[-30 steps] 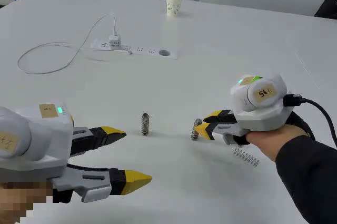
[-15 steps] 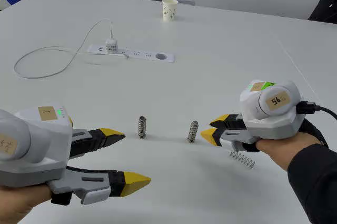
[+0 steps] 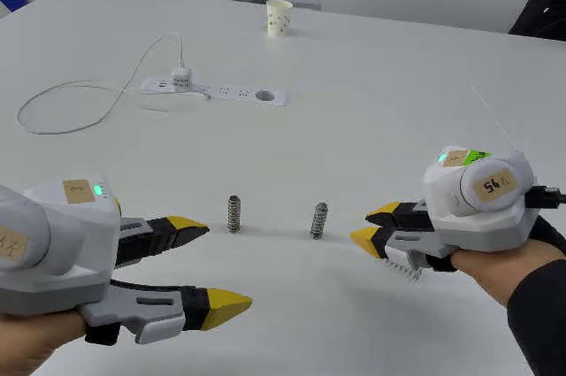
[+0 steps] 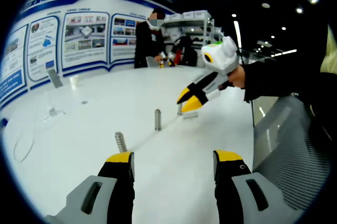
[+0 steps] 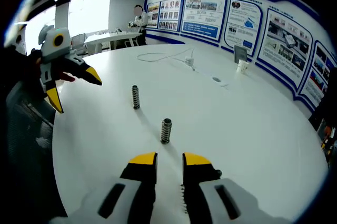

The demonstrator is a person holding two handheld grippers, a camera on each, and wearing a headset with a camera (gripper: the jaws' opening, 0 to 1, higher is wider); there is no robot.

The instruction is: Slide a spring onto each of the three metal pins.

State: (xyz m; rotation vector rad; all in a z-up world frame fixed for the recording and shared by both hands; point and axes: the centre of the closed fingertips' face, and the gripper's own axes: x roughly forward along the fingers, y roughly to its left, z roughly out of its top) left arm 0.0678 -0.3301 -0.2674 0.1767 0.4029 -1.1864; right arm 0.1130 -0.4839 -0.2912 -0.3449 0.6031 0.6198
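The right gripper [image 3: 376, 226] is now pulled back from the 2nd spring [image 3: 319, 220], jaws slightly apart, empty. So 2 springs look seated, upright, the 1st spring [image 3: 233, 214] beside. The left gripper [image 3: 228, 265] waits wide open. A loose spring [image 3: 407, 267] lies under the right gripper, so the 3rd is prob. still to do.

my left gripper [image 3: 221, 265] and my right gripper [image 3: 370, 224] have smooth plastic shells, pale grey and a little shiny, with matt black and yellow jaw ends and small paper labels. the left spring [image 3: 233, 214] and the right spring [image 3: 319, 220] are bare metal wire, dull grey. the table [image 3: 354, 128] is white and smooth, with a soft gloss. the cup [image 3: 279, 18] looks like paper, the power strip [image 3: 221, 91] like white plastic.
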